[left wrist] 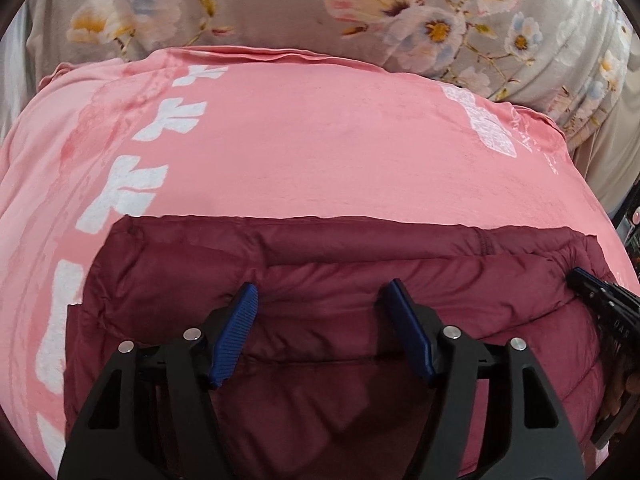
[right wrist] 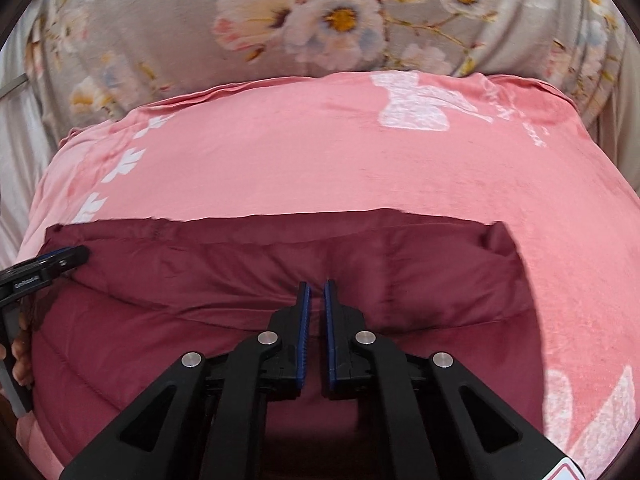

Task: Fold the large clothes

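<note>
On pink blanket [left wrist: 320,160], puffy maroon jacket [left wrist: 340,320]

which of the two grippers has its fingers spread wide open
The left gripper: its blue fingers stand wide apart over the maroon puffer jacket. The right gripper has its fingers nearly together, only a narrow gap between them.

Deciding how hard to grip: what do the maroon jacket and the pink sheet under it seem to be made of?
Maroon jacket: likely thin nylon or polyester shell over padding; slight sheen, puffy stitched channels, so probably slippery. Pink sheet: looks like matte, soft plush or fleece, with fuzzy-edged white prints; the exact fibre can't be told.
</note>
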{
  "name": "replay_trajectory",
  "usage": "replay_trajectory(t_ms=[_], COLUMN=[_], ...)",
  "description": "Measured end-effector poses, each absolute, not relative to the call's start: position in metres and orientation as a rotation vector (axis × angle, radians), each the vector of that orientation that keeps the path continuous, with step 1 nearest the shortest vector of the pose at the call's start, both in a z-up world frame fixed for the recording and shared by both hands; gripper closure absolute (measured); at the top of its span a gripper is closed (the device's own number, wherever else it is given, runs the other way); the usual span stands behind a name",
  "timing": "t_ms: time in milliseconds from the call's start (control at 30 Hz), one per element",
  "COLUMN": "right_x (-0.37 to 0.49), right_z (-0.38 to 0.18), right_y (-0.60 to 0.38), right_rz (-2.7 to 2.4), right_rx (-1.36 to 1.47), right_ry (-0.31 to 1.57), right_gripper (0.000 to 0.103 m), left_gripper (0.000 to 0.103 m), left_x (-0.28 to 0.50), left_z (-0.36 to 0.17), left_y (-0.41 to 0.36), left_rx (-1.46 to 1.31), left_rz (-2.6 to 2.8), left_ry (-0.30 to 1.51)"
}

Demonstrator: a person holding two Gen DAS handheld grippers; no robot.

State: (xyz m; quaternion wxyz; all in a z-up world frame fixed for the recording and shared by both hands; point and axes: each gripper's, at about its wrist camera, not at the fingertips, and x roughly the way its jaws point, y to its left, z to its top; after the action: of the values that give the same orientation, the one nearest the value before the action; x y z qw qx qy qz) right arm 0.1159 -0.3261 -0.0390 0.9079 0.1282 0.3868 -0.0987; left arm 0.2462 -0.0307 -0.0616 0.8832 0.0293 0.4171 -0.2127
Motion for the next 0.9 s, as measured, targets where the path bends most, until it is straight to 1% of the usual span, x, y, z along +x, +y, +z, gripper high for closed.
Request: replay_trajectory(t_ms=[67, 133, 267, 333, 533, 600, 700, 900], right_x=[0.112, 0.108, 0.104, 0.106, 0.114, 0.119, 0.123, 0.122], right_z=[-0.039, -0.039, -0.037, -0.041, -0.065, -0.07, -0.075, -0.077], right_y=[-0.342, -0.359, -0.383, -0.394, -0.403, -0.4, -0.398, -0.395], right_rz=[-0.236, -0.263, -0.332, -0.359, -0.376, -0.377, -0.383, -0.391], right_rx=[0.291, 0.331, 0.347, 0.365, 0.409, 0.399, 0.383, 0.369], right_ry=[0.795, 0.792, 0.789, 0.796, 0.858, 0.877, 0.89, 0.883], right_gripper=[0.101, 0.103, 0.103, 0.103, 0.103, 0.103, 0.103, 0.103], left_gripper=[0.045, 0.046, 0.046, 0.046, 0.044, 0.044, 0.043, 0.041], left_x=[0.252, 0.256, 0.263, 0.274, 0.3, 0.301, 0.297, 0.295], left_z=[-0.062, -0.06, -0.046, -0.047, -0.081, -0.087, -0.09, -0.094], left_y=[-0.019, -0.008, 0.025, 0.042, 0.073, 0.072, 0.058, 0.05], left_rx=[0.057, 0.054, 0.018, -0.016, -0.125, -0.121, -0.033, 0.028], left_rz=[-0.434, -0.42, -0.347, -0.316, -0.268, -0.261, -0.224, -0.196], left_ry=[0.874, 0.872, 0.832, 0.853, 0.963, 0.961, 0.941, 0.925])
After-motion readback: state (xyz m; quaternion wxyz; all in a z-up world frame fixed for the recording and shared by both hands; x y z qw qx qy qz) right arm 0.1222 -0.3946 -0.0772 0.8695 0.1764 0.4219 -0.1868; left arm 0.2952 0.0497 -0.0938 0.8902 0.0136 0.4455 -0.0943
